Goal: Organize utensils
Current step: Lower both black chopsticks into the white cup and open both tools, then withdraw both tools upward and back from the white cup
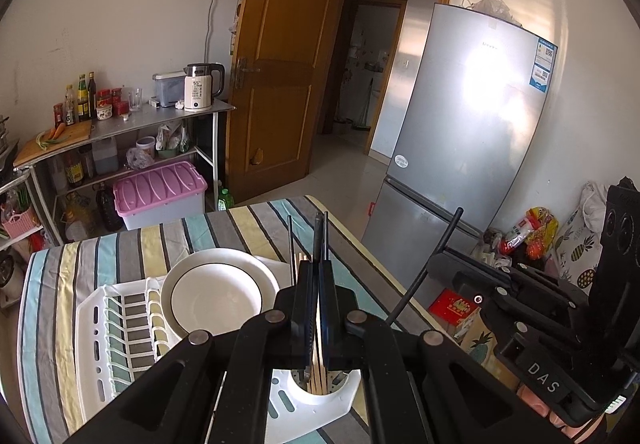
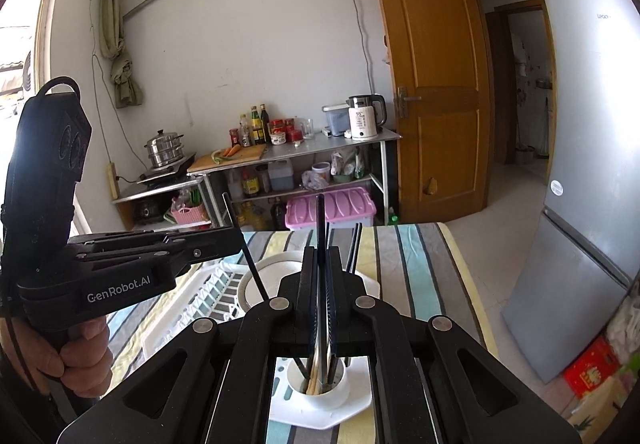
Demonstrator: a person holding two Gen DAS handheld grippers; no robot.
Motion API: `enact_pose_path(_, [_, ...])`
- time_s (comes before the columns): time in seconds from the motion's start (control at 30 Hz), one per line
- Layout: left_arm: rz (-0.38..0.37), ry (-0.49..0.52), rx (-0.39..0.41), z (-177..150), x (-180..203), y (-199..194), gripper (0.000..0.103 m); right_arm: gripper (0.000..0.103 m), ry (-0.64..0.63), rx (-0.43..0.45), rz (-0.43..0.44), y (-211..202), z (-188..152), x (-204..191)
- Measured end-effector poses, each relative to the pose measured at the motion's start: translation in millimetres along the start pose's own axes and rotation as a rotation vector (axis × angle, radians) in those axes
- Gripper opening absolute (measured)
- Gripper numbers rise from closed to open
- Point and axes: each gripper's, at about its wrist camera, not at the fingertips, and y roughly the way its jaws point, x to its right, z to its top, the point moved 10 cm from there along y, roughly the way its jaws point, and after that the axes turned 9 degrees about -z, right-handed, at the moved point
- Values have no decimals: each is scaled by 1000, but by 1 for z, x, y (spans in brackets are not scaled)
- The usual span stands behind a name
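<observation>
A white utensil cup (image 1: 320, 398) (image 2: 320, 396) at the near end of a white dish rack (image 1: 96, 324) (image 2: 188, 312) holds several wooden and black chopsticks. My left gripper (image 1: 318, 264) (image 2: 236, 240) is shut on a black chopstick (image 1: 318, 234) (image 2: 248, 248), which sticks up past the fingertips. Just above the cup, my right gripper (image 2: 320, 250) (image 1: 434, 264) is shut on another black chopstick (image 2: 320, 219) (image 1: 432, 264). White plates (image 1: 216, 296) (image 2: 256, 280) stand in the rack beyond the cup. A hand (image 2: 80, 356) grips the left gripper's handle.
The rack sits on a table with a striped cloth (image 1: 160, 240) (image 2: 420, 264). To the right stands a grey fridge (image 1: 460, 143) (image 2: 592, 163), with bags and a red box (image 1: 456, 304) on the floor. Beyond the table are a metal shelf (image 1: 168, 119) and a pink-lidded box (image 1: 160, 187).
</observation>
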Motion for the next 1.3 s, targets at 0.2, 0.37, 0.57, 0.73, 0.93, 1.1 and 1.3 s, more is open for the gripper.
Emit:
enact_pose_path(0.2, [10,-17,-54,-15,-13,31,0,4,5,-50,-3,22,-15,7])
enact_pose_path(0.37, [10,-29,-73,-20,-21,46,0,4,13,-78,-6,37,-20,13])
enact_pose_path(0.57, [-6,-45,-86,-28,-28,57,0,4,21,-81,-9,44,-17,15])
enact_pose_path(0.73, [1,-63,-63,-29,-35,51,0,4,24,-90,6,50,-14,11])
enact_pose_path(0.93, [27,-97,-43,-30,-48,40,0,11,21,-104,17,53,-18,6])
enact_pose_path(1.1, [34,-105,-42,-40,-55,32,0,13,30,-95,26,46,-23,4])
enact_pose_path(1.3, [27,-91,-65,-60,-54,31,0,13,32,-103,43,39,-35,2])
